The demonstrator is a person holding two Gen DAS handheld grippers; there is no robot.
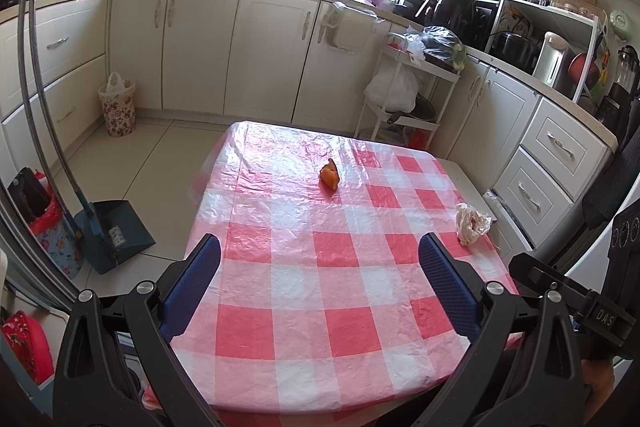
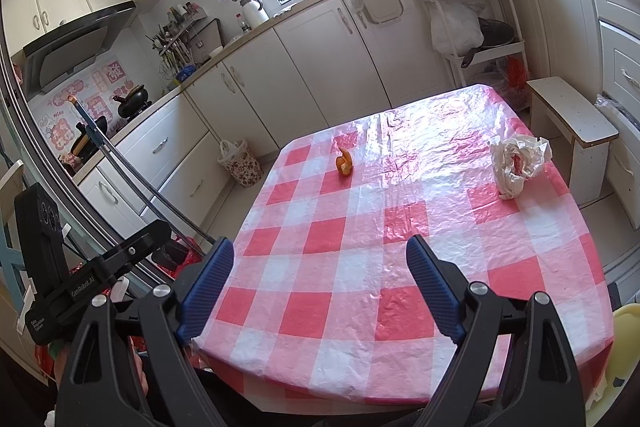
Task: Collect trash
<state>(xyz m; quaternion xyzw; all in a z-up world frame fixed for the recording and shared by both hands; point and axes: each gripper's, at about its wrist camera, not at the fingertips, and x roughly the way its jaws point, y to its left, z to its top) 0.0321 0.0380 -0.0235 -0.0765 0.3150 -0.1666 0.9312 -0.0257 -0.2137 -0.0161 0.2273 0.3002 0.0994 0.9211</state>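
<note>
Nearest, at the near edge of the checked table [image 1: 320, 287], the left gripper [image 1: 320, 251] and right gripper [image 2: 320, 255] hover with fingers spread wide, holding nothing. Bare cloth lies ahead of both, giving open room to reach. Farther in, toward the table's right edge, sits a crumpled wrapper [image 2: 516, 163]. Beyond the middle, nearer the far edge, lies an orange peel [image 1: 330, 175]. Both scraps look untouched, so collecting seems not yet begun. Past the table's far left corner, on the floor by the cabinets, stands a lined waste basket [image 1: 117, 105].
</note>
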